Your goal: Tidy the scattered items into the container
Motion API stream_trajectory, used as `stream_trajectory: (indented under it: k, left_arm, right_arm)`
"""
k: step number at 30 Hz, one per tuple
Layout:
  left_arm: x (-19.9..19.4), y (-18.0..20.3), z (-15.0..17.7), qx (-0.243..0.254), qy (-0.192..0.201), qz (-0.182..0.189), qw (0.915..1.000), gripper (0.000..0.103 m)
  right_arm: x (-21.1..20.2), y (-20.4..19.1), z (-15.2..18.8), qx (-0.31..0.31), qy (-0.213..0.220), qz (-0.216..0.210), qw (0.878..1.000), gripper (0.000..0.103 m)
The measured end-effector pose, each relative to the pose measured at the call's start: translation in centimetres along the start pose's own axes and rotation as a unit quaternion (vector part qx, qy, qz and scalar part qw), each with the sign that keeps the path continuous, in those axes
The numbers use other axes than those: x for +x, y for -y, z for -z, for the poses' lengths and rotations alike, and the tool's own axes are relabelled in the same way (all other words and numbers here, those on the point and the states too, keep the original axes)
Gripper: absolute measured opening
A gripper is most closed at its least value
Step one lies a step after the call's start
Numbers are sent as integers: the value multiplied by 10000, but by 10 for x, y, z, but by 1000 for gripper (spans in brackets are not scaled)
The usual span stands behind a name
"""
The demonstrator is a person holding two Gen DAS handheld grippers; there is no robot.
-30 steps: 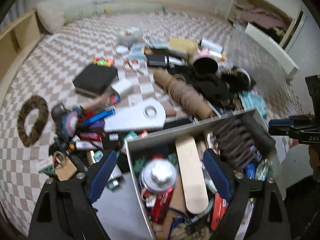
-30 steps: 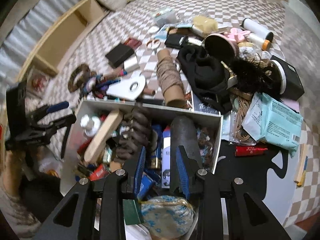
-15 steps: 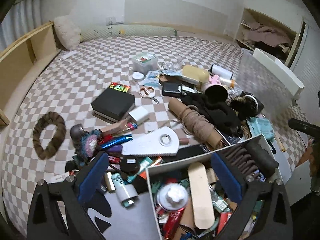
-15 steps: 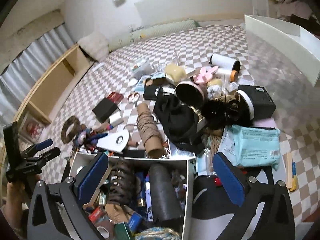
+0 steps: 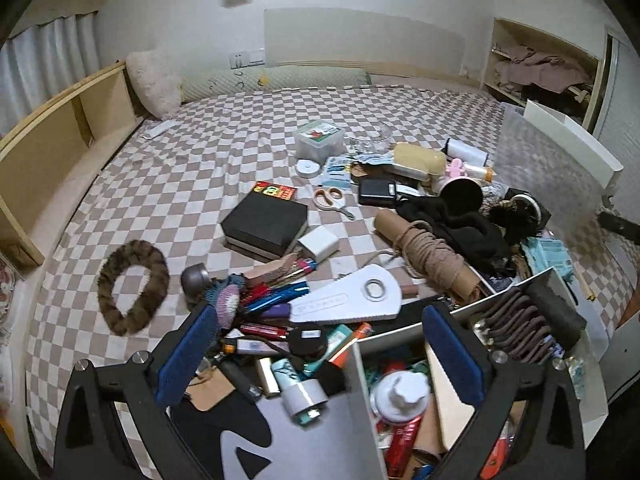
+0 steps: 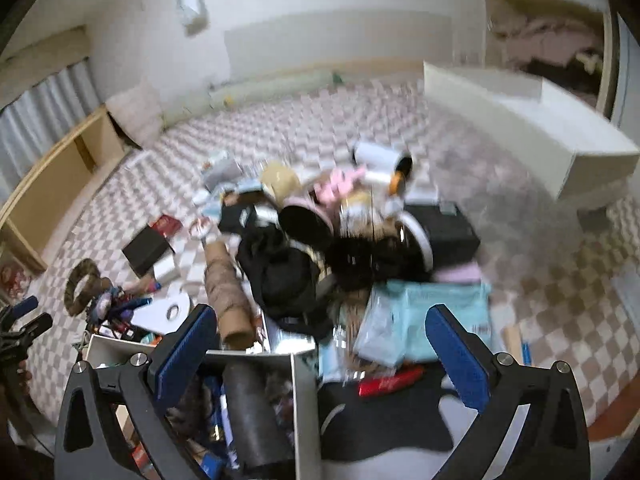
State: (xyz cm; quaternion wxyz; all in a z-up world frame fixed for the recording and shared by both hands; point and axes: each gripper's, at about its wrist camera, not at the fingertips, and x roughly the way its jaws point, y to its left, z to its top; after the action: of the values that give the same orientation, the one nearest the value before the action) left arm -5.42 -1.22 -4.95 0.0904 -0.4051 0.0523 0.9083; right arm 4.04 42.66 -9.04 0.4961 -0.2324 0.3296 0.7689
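Fingers spread wide and empty on both the left gripper [image 5: 316, 356] and right gripper [image 6: 322, 354] above the crammed container [image 5: 360, 364], between pickups it seems, needing a fresh target like the scissors [image 5: 330, 199].

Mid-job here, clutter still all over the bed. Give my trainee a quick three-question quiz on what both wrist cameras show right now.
1. True or false: the left gripper is clamped on an item.
2. Multiple choice: where does the scissors lie? A) inside the white container B) on the checkered bedspread, beyond the black box C) between the right gripper fingers
3. Fill in: the dark cylinder lies inside the ____.

Key
1. False: both grippers stand wide open with nothing pressed between the pads.
2. B
3. white container
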Motion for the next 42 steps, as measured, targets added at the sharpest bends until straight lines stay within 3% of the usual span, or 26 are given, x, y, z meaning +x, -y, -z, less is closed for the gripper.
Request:
stream_trajectory:
  k: [4, 8, 11, 23, 29, 34, 38, 40, 42]
  left_arm:
    - [9, -15, 3, -181, -252, -108, 9995, 103]
    - [23, -37, 7, -485, -610, -296, 9965, 103]
    - [30, -53, 13, -556, -726, -515, 9945, 103]
    - [64, -108, 46, -1209, -1514, -882, 9771, 103]
    - [76, -129, 58, -1537, -1805, -966, 9667, 103]
    - [88, -141, 70, -1590, -2154, -1372, 9537, 103]
    - [92, -148, 77, -1739, -2295, -1444, 9467, 103]
    - [92, -149, 78, -1747, -2315, -1483, 9455, 103]
    - [93, -148, 79, -1702, -2337, -1546, 9448, 103]
  right_arm:
    - [8, 11, -1, 64, -217, 141, 9996, 103]
    - [25, 32, -1, 80, -582, 650, 9962, 103]
    - [36, 52, 4, 275, -873, 780, 9927, 103]
    - [70, 98, 29, 606, -1705, 1337, 9744, 103]
    - [83, 107, 37, 816, -2093, 1092, 9683, 103]
    - [88, 115, 39, 1096, -2236, 915, 9642, 103]
    - [90, 128, 41, 1277, -2292, 977, 9600, 103]
    - [89, 135, 41, 1242, -2267, 1062, 9602, 101]
    - [89, 141, 41, 1196, -2280, 1092, 9601, 83]
